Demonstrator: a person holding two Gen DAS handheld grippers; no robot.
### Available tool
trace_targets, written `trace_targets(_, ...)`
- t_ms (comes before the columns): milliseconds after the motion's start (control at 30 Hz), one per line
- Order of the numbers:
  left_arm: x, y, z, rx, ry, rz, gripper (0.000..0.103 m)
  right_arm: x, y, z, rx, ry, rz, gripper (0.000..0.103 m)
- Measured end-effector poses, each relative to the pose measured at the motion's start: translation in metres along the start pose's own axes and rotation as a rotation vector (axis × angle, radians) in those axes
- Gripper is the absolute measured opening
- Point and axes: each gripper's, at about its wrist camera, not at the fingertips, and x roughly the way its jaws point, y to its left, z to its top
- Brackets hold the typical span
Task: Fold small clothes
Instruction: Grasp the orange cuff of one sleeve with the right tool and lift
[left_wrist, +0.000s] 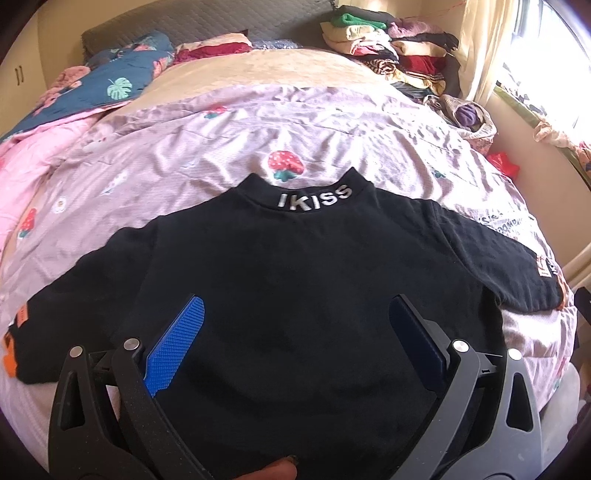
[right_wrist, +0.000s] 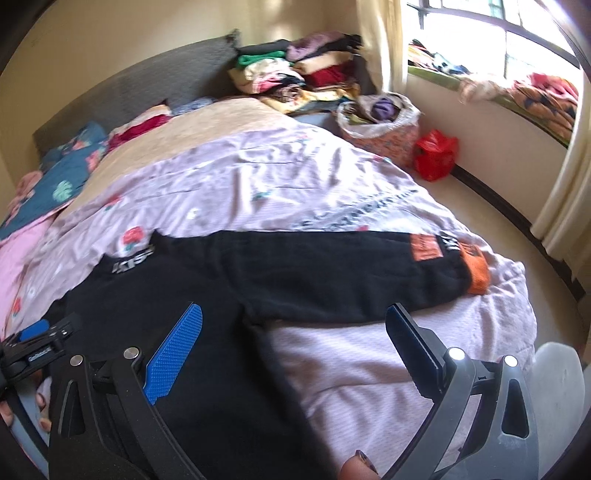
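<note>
A small black sweater (left_wrist: 295, 266) lies flat on the pink strawberry-print bedspread (left_wrist: 207, 140), its collar with white lettering (left_wrist: 314, 195) at the far side and both sleeves spread out. My left gripper (left_wrist: 299, 317) is open above the sweater's body, its jaws wide apart and empty. In the right wrist view the sweater (right_wrist: 207, 295) lies with its right sleeve (right_wrist: 351, 269) stretched out to an orange cuff (right_wrist: 476, 273). My right gripper (right_wrist: 295, 325) is open and empty over the sweater's right side below the sleeve. The left gripper also shows at the left edge of that view (right_wrist: 37, 343).
A stack of folded clothes (left_wrist: 388, 48) sits at the head of the bed on the right. A blue floral quilt (left_wrist: 110, 81) lies at the far left. A bag of clothes (right_wrist: 380, 122) and a red bag (right_wrist: 436, 155) stand on the floor near the window.
</note>
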Motion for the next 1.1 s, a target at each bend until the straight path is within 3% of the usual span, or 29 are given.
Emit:
trace_targets(433, 0.043, -0.037, 0.026, 0.044, 0.056, -0.040, 0.094, 0.062, -0.102, 0.006, 0.277, 0.092, -0.082, 0.099)
trace_targets(700, 0.072, -0.053, 0.034, 0.048, 0.101, -0.070, 0.094, 0.105, -0.158, 0.000, 0.483, 0.154, -0.070, 0.099)
trace_targets(933, 0.091, -0.055, 0.044, 0.015, 0.101, -0.049, 0.094, 0.133, -0.192, 0.003, 0.636, 0.142, -0.026, 0.098)
trace_targets(967, 0.092, -0.053, 0.045, 0.004, 0.096, -0.049, 0.094, 0.136, -0.197, 0.003, 0.662, 0.127, -0.014, 0.091)
trace_targets(1000, 0.092, -0.051, 0.045, -0.002, 0.094, -0.048, 0.094, 0.138, -0.202, 0.005, 0.683, 0.116, -0.019, 0.077)
trace_targets(1033, 0.092, -0.049, 0.046, -0.008, 0.092, -0.046, 0.094, 0.139, -0.206, 0.005, 0.697, 0.111, -0.026, 0.072)
trace_targets(1100, 0.089, -0.045, 0.047, -0.009, 0.084, -0.039, 0.094, 0.139, -0.214, 0.007, 0.736, 0.083, -0.013, 0.047)
